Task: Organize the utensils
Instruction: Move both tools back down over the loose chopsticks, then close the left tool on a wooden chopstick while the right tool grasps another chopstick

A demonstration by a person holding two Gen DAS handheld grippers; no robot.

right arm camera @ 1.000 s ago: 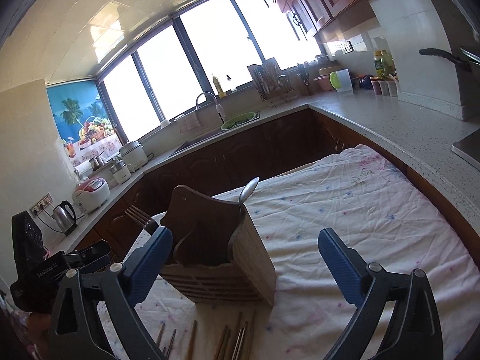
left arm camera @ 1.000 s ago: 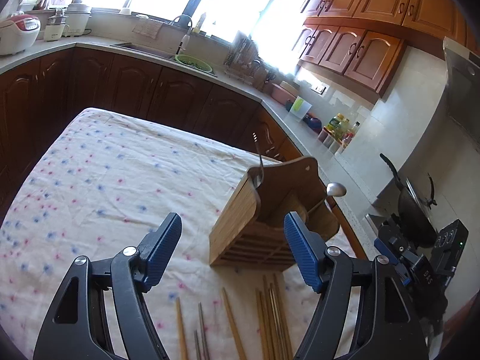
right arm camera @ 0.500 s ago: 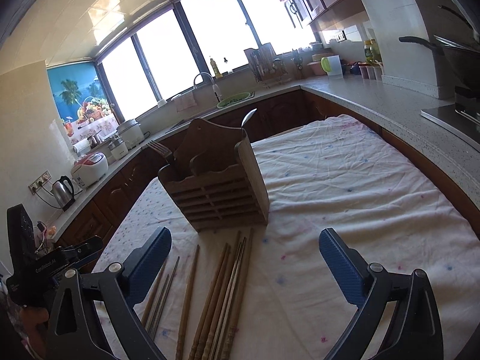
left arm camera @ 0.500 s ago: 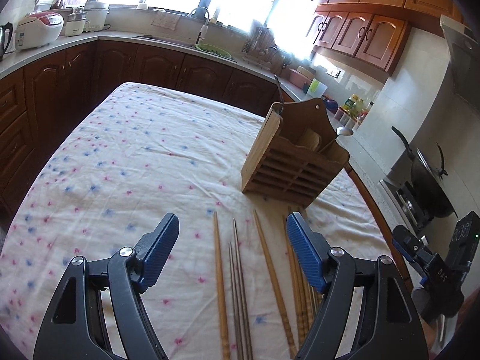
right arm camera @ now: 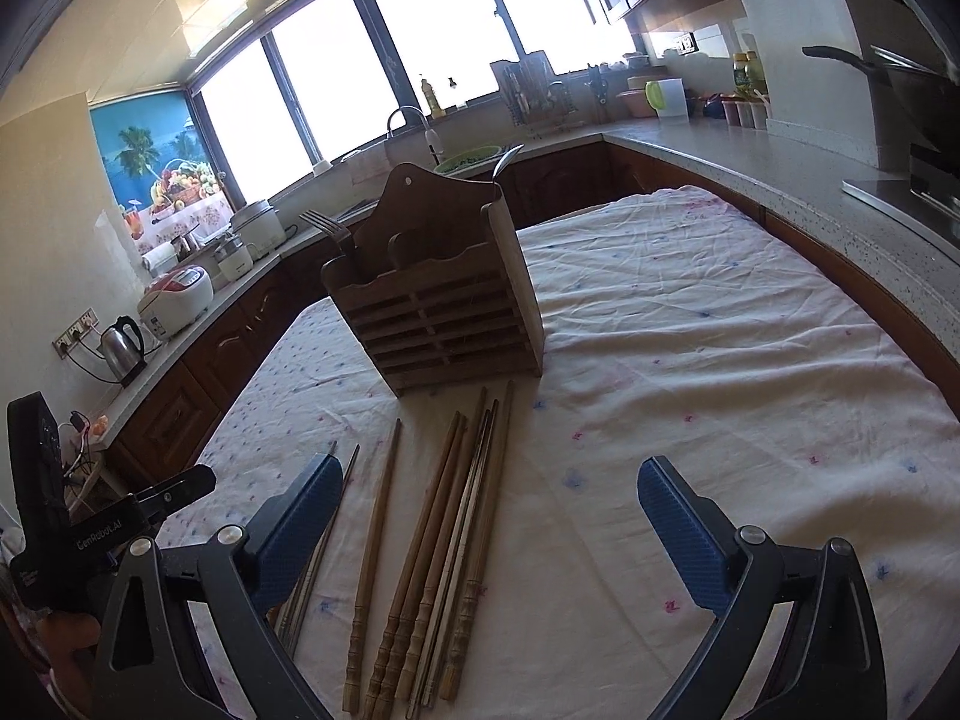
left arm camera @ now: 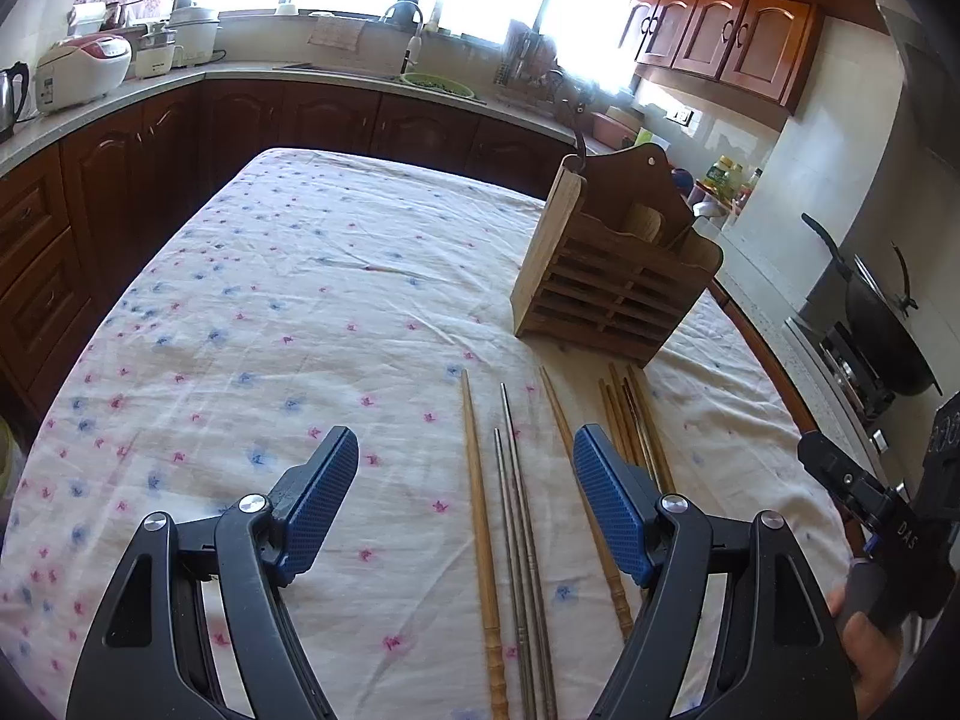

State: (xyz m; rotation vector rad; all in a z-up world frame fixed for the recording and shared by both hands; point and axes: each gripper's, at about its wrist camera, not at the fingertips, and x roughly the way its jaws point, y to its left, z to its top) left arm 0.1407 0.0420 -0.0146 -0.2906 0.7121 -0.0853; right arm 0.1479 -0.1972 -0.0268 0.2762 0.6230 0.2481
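A slatted wooden utensil holder [left arm camera: 612, 276] [right arm camera: 441, 312] stands on the flowered tablecloth [left arm camera: 270, 312] with a fork [right arm camera: 327, 228] and a spoon [right arm camera: 507, 159] sticking out of it. In front of it lie several wooden chopsticks [left arm camera: 480, 516] [right arm camera: 432, 534] and a pair of metal chopsticks [left arm camera: 519, 516] [right arm camera: 315, 552], pointing toward the holder. My left gripper [left arm camera: 465, 450] hovers open above the metal pair, holding nothing. My right gripper [right arm camera: 489, 474] hangs open over the bundle of wooden chopsticks, also with nothing in it.
Dark wood cabinets and a stone counter [right arm camera: 750, 162] wrap around the table. A rice cooker [left arm camera: 81, 69], a kettle [right arm camera: 123, 348], a sink tap [left arm camera: 411, 42] and a wok [left arm camera: 882, 324] on the stove stand along it. The other handset [left arm camera: 882, 516] shows at the right edge.
Both grippers have drawn back from the holder and sunk toward the cloth. The chopsticks now lie full length beneath them; the holder looks smaller and farther off. Jaws stayed open.
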